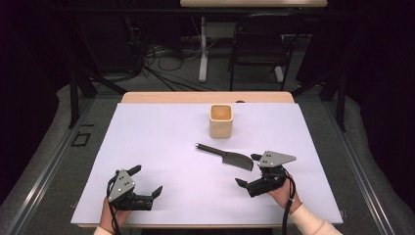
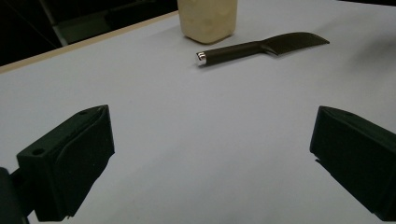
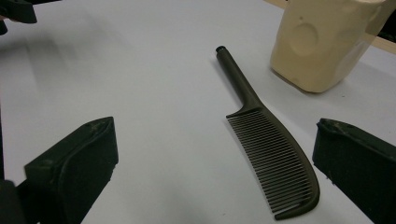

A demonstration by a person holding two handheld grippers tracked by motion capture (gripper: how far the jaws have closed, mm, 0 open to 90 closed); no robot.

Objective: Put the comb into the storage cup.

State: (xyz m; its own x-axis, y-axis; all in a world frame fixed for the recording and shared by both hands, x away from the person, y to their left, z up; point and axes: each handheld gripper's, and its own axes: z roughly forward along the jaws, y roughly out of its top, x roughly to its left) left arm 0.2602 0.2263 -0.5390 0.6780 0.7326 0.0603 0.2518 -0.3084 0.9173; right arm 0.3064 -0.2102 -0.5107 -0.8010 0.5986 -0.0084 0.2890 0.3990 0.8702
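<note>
Comb point(image 3: 273, 154): I see it flat on the white sheet point(image 1: 161, 147), just in front of the cream cup point(image 1: 221, 120).
Long axis: handle toward the cup, toothed end toward my right gripper point(image 1: 249, 170).
Right gripper: jaws spread, empty, toothed end just beside them.
Left gripper point(image 1: 148, 180): jaws spread, empty, well apart.
Nearer arm: right, in my judgement.

dark comb point(image 1: 226, 156) lies flat near cream cup point(image 1: 220, 120).
</note>
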